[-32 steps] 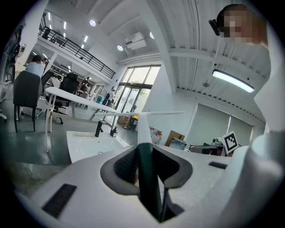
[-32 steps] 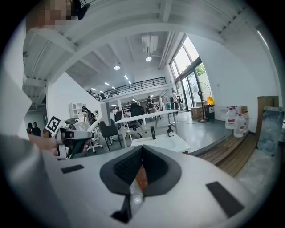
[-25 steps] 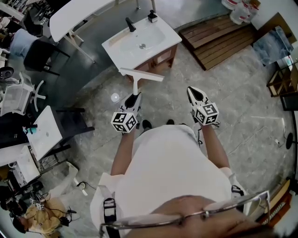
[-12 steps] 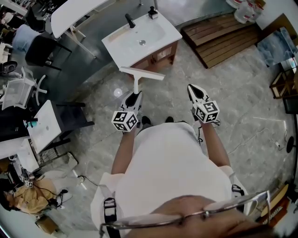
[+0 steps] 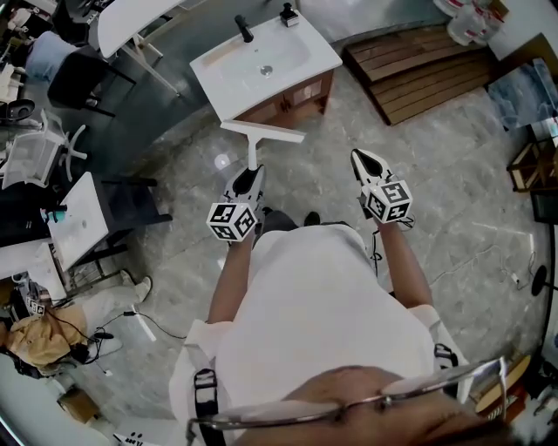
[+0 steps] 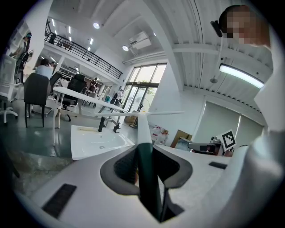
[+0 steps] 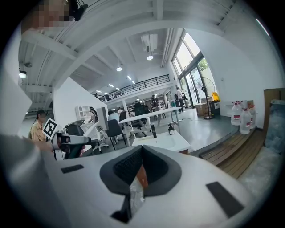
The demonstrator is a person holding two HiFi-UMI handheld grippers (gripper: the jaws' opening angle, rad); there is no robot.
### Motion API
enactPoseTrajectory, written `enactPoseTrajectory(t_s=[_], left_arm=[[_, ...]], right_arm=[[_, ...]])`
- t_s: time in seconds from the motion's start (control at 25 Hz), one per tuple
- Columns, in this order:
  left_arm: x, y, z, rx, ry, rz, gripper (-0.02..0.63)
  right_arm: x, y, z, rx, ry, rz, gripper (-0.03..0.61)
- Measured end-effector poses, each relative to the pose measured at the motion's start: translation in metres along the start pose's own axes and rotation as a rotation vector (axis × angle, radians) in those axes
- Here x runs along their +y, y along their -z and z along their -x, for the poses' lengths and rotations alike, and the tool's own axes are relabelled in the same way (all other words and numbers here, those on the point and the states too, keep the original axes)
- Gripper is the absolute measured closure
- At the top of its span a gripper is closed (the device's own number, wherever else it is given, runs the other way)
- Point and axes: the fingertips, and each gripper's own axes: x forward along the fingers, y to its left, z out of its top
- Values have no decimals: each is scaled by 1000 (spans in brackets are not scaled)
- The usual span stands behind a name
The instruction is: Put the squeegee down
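Note:
The squeegee point(image 5: 255, 141) has a white blade bar, a white neck and a dark green handle. My left gripper point(image 5: 248, 181) is shut on that handle and holds the squeegee out level, with the blade just short of the white sink vanity point(image 5: 317, 59). In the left gripper view the green handle point(image 6: 149, 178) runs between the jaws of the left gripper point(image 6: 144, 151), and the white neck point(image 6: 143, 129) points over the sink point(image 6: 80, 144). My right gripper point(image 5: 364, 163) is shut and empty to the right at about the same height. In its own view the right gripper point(image 7: 140, 165) aims toward the vanity point(image 7: 171, 142).
A black faucet point(image 5: 245, 29) and a soap dispenser point(image 5: 287, 13) stand at the back of the sink. A wooden slatted platform point(image 5: 410, 70) lies to the right of it. Desks and chairs point(image 5: 78, 87) crowd the left. Water bottles point(image 7: 242, 118) stand by the far wall.
Both grippers have drifted a little up the picture, the squeegee still held. The person has stepped, and the room has slid across the view.

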Motion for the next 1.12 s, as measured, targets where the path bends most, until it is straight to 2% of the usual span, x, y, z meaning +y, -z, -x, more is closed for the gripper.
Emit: enactPoseTrajectory(t_s=[0.44, 1.12], left_arm=[[16, -2, -19, 14, -6, 11, 525], [120, -45, -100, 75, 21, 16, 525]], right_arm=[[-8, -1, -28, 22, -7, -13, 573], [-24, -27, -152, 84, 34, -40, 573]])
